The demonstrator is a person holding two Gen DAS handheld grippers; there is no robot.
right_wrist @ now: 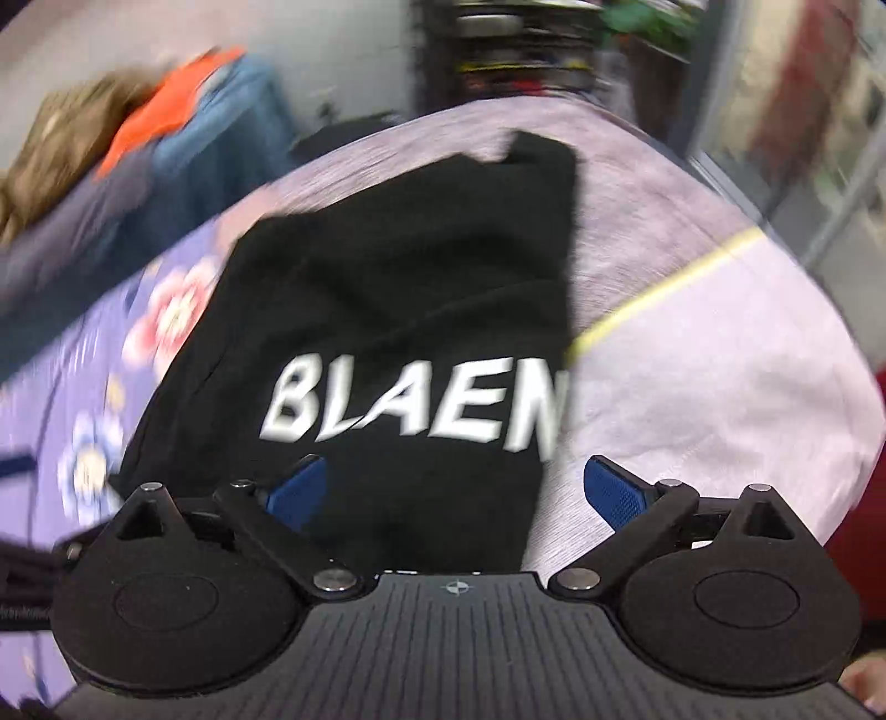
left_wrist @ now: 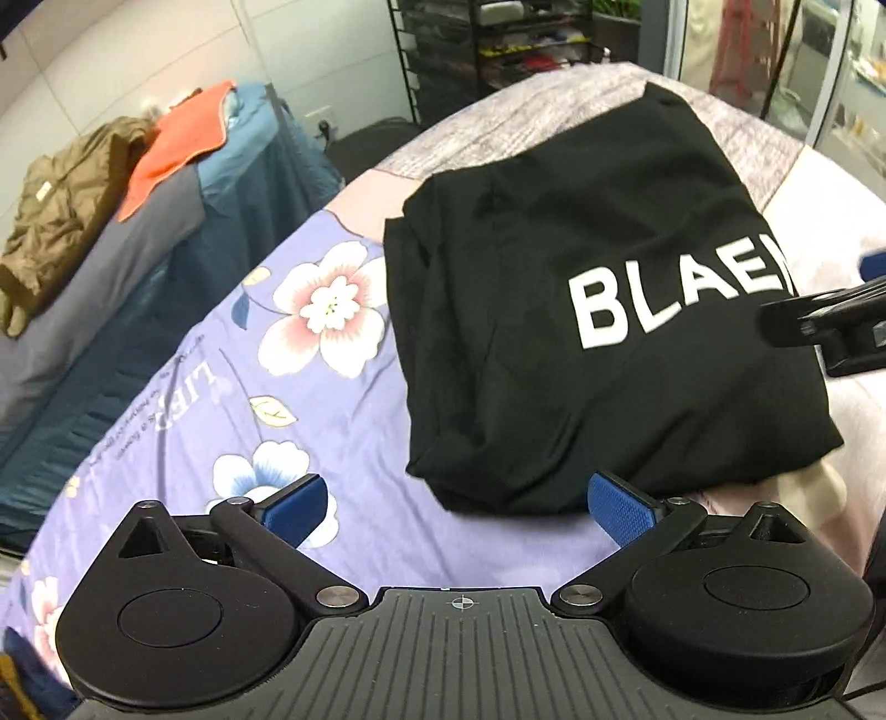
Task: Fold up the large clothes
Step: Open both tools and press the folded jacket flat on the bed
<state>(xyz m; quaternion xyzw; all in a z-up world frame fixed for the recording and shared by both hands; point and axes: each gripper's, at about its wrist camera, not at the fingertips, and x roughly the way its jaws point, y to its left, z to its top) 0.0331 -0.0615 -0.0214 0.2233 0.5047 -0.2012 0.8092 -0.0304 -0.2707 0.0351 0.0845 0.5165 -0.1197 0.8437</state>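
Note:
A black garment (left_wrist: 581,277) with white letters "BLAEN" lies folded into a compact rectangle on the bed. It also shows in the blurred right wrist view (right_wrist: 387,310). My left gripper (left_wrist: 457,507) is open and empty, just short of the garment's near edge. My right gripper (right_wrist: 454,493) is open and empty, over the garment's near right corner. The right gripper also shows in the left wrist view (left_wrist: 819,327), at the garment's right side.
The bed has a purple floral sheet (left_wrist: 232,399) on the left and a pale pink cover (right_wrist: 692,387) on the right. A second bed (left_wrist: 83,277) at the left holds a brown jacket (left_wrist: 50,221) and an orange cloth (left_wrist: 177,138). A black shelf rack (left_wrist: 498,50) stands behind.

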